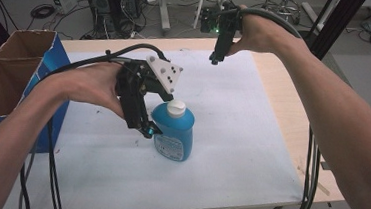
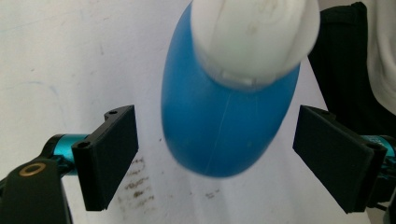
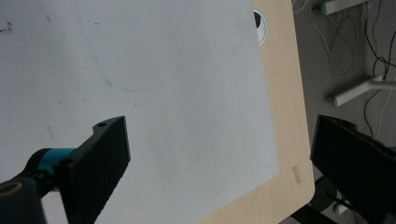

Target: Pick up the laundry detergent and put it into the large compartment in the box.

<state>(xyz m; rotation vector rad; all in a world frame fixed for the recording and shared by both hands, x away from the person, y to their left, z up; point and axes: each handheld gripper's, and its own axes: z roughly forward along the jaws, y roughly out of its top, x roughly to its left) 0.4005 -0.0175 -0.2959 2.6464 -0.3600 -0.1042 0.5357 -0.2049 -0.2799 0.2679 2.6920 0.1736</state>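
Observation:
A blue bottle [image 1: 175,134] with a white cap [image 1: 176,108] stands upright on the white sheet near the table's middle. My left gripper [image 1: 151,129] points down at it from the left, with a grey three-cornered plate on top. In the left gripper view the bottle [image 2: 219,121] and its cap [image 2: 254,32] sit between the two black jaws, which are open with a gap on each side. My right gripper [image 1: 216,61] hangs high over the far edge of the sheet. Its jaws [image 3: 219,158] are open, with bare sheet [image 3: 163,93] between them.
An open cardboard box [image 1: 10,70] with a blue side stands at the table's left edge. The white sheet [image 1: 230,148] covers most of the wooden tabletop [image 1: 280,92]. Cables hang off the right edge. Computers and wires lie on the floor behind.

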